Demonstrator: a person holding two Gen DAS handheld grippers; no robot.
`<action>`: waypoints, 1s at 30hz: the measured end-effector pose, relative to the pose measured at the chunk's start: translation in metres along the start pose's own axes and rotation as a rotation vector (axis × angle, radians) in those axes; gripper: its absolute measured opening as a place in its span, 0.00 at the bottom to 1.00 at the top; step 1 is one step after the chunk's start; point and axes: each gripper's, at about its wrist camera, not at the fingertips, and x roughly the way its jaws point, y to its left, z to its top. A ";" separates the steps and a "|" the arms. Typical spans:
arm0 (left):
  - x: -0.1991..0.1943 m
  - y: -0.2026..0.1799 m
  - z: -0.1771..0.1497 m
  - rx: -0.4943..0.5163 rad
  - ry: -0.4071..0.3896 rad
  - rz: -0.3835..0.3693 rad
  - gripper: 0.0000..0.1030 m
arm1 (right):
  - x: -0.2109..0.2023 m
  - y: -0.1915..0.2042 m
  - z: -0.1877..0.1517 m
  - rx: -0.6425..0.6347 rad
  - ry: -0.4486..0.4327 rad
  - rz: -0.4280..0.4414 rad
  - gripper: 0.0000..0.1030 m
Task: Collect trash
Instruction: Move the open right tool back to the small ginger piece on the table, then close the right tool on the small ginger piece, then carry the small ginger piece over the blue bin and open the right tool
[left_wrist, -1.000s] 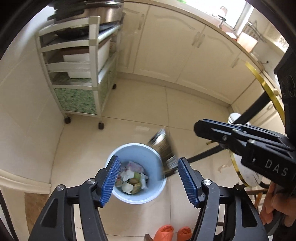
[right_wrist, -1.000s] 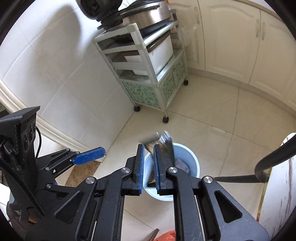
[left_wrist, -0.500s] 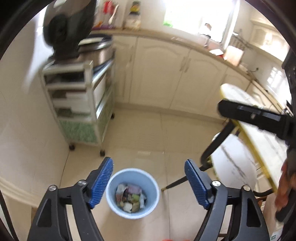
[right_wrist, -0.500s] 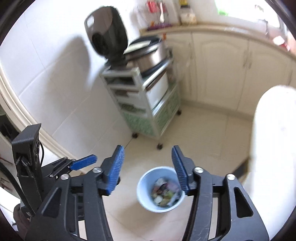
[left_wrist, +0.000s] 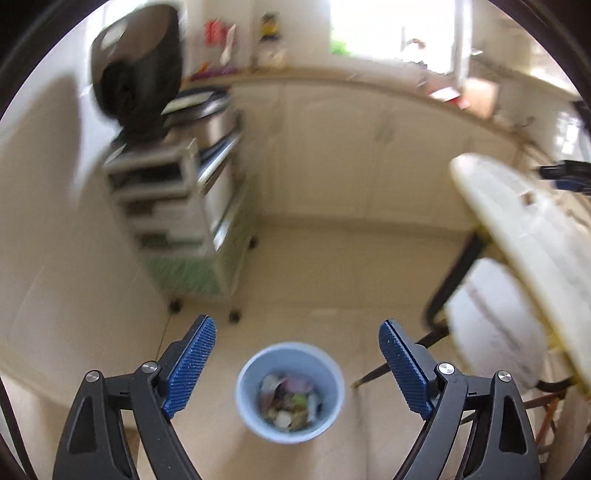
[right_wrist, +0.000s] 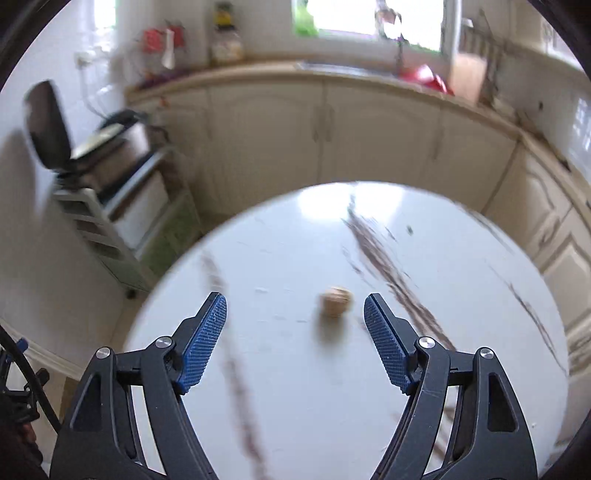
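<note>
The right claw (right_wrist: 295, 343) is gaping wide over the round bench (right_wrist: 461, 295), a small tan scrap (right_wrist: 335, 300) lying mid-frame just above its blue pads. The left claw (left_wrist: 295, 369) is hanging wide too, the blue bin (left_wrist: 332, 373) of trash sitting low-centre between its fingers on the floor.

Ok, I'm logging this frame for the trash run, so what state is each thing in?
Left gripper: open, empty, above the bin.
Right gripper: open, empty, over the table.
Blue bin: upright on the floor, trash inside.
Small tan scrap: lying on the round table, not gripped.
Rice cooker: lid raised.
</note>
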 end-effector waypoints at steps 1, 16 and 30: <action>0.010 0.004 -0.004 -0.011 0.023 0.031 0.84 | 0.008 -0.008 0.001 0.013 0.024 0.009 0.71; 0.131 0.078 -0.100 -0.245 0.327 0.137 0.84 | 0.054 -0.017 0.005 0.033 0.073 0.002 0.25; 0.267 0.140 -0.171 -0.435 0.512 0.043 0.81 | -0.028 0.238 -0.050 -0.103 -0.205 0.564 0.25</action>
